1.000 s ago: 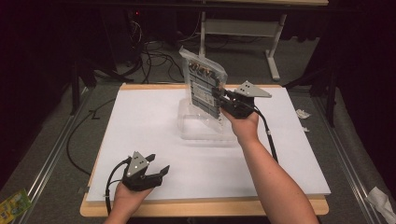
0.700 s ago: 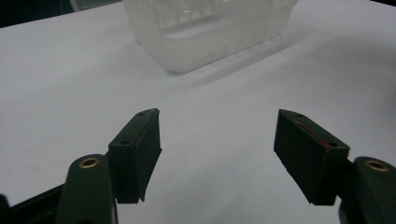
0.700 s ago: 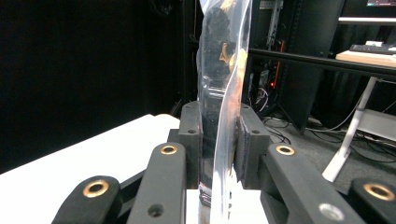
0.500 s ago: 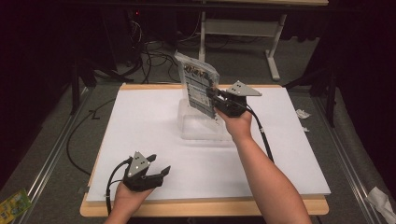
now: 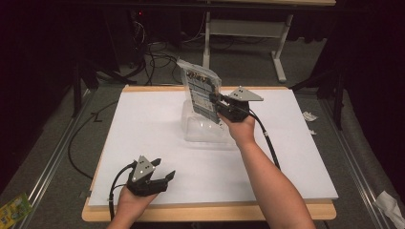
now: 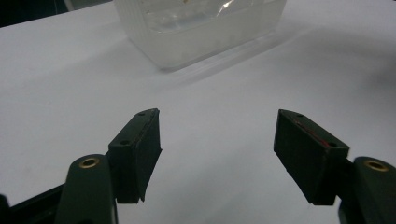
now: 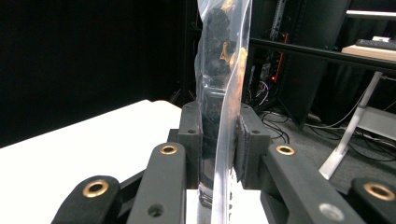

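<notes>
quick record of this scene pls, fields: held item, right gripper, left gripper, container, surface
held item: clear bag of dark contents, upright above the container
right gripper: shut on the bag's edge
left gripper: open, holding nothing, near the table's front edge
container: clear plastic box, under the bag
surface: white board on a wooden table

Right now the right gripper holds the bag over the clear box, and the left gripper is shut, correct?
Not quite. The left gripper is open, jaws wide apart with nothing between them, as the left gripper view shows. The right gripper does hold the bag over the clear box.
</notes>
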Demonstrator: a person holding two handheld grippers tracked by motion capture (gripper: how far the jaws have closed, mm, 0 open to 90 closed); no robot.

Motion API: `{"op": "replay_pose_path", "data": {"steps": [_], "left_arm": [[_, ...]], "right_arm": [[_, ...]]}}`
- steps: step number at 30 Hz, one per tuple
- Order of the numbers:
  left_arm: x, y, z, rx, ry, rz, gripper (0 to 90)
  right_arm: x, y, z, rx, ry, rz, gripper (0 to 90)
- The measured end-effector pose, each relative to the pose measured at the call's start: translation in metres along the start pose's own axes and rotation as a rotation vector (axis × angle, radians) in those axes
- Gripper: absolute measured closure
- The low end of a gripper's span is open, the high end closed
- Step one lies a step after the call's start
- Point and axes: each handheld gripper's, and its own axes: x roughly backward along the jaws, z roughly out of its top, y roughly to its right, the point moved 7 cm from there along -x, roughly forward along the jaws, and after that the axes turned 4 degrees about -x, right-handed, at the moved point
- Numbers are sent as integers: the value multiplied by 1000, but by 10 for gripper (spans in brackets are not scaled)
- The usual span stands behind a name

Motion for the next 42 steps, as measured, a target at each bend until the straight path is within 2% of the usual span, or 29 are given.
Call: {"op": "replay_pose_path", "data": {"steps": [6, 17, 25, 26, 30, 33, 34, 38, 42], "left_arm": [[0, 1, 0, 0, -1, -5, 323], [0, 2, 0, 8, -2, -13, 323], [-2, 3, 0, 13, -3, -20, 323], [-2, 3, 0, 17, -2, -20, 323], [-2, 3, 0, 17, -6, -22, 323], [-3, 4, 0, 17, -6, -23, 323], [-3, 3, 0, 18, -6, -22, 323], [-3, 4, 0, 19, -5, -22, 323], [-3, 4, 0, 20, -5, -23, 323]], "right_arm": [[3, 6, -11, -29, -16, 0, 763], [12, 6, -24, -31, -33, 7, 762], [20, 10, -38, -64, -51, -4, 762], [22, 10, -43, -84, -57, -10, 762], [26, 13, -52, -102, -74, -16, 759], [28, 13, -54, -114, -70, -13, 759], [28, 12, -54, -100, -72, -12, 758], [27, 11, -53, -102, -76, -18, 756], [27, 14, -53, -113, -93, -20, 745]]}}
